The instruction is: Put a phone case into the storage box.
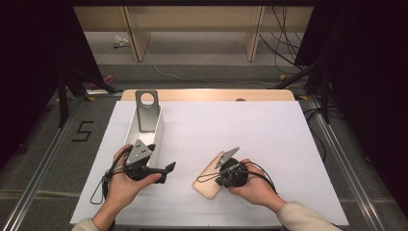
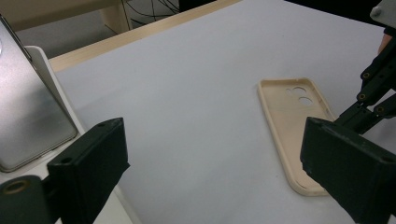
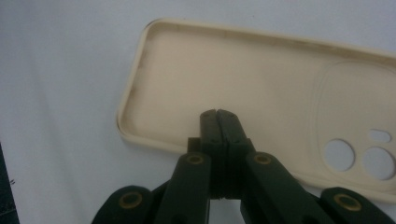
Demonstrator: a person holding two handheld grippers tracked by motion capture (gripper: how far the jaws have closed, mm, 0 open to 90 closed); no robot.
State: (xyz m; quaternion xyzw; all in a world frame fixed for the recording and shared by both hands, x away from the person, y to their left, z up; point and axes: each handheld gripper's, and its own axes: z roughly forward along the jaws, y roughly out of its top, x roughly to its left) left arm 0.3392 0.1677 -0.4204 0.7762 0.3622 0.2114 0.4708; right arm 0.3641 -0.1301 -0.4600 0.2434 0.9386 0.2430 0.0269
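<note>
Keep right gripper [image 3: 217, 113], jaws pressed together and empty, pinning the beige rubbery phone case [image 3: 261, 79] flat near the counter's [image 1: 269, 120] near edge.

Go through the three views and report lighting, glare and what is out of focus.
High view: the white table sheet is evenly lit, surroundings dark, shadows soft. Left gripper view: the left gripper sits close and soft-edged, the beige phone case is sharper, and the metal plate shows dull glare. Right gripper view: the right gripper and case look slightly soft, without glare.
</note>
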